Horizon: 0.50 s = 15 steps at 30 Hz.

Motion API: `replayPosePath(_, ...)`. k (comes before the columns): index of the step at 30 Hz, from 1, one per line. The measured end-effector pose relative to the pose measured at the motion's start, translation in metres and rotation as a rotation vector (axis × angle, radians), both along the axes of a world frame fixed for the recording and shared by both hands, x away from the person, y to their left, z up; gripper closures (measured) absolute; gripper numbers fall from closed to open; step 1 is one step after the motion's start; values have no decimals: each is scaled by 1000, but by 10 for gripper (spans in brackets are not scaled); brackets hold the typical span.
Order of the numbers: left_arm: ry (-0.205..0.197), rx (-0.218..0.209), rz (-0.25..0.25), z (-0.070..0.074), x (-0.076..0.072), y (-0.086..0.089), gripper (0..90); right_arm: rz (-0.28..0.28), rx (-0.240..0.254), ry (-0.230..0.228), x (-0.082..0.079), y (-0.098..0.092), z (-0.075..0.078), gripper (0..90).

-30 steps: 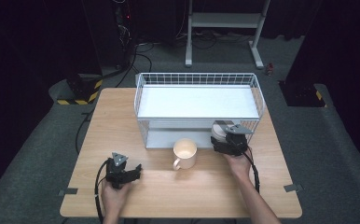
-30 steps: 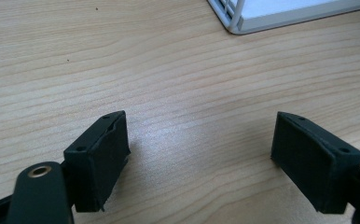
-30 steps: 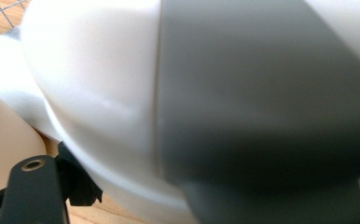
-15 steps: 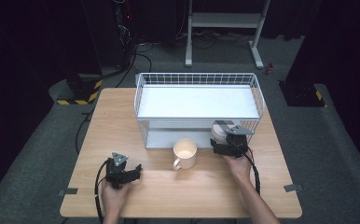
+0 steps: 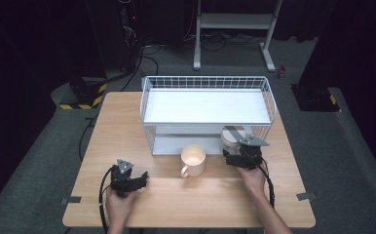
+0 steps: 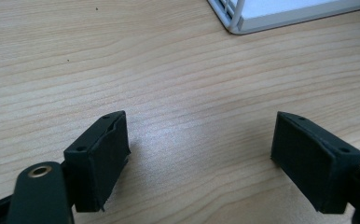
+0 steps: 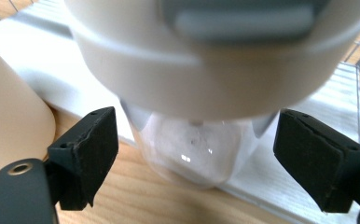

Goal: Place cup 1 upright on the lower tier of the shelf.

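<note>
Right gripper jaws wide, having just narrowed slightly, flanking clear jar without touching; jar stands upright dead ahead, white lid on top, cream mug to its left. Left gripper open, idle, well apart.

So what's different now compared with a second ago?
Very little. The right gripper sits at the clear tumbler with the white and grey lid; its jaws have just been closing slightly but stand apart from its sides. The left gripper, cream ceramic mug and white wire rack stayed put.
</note>
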State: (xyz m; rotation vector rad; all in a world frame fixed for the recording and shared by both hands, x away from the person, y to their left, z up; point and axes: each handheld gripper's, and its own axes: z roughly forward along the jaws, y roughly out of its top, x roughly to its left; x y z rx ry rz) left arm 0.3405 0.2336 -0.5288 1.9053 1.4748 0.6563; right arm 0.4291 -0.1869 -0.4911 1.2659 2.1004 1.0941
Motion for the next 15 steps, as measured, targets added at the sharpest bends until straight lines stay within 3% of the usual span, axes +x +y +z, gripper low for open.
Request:
replayPosePath(5,0,1,0,0,0,0,190,-9,2,25,-6,-2,-2,190)
replayPosePath(8,0,0,0,0,0,0,190,-4,-21,10,-9,-4,-2,234)
replayPosePath(15,0,-1,1,0,0,0,190,-20,-24,11,-12,-4,-2,287)
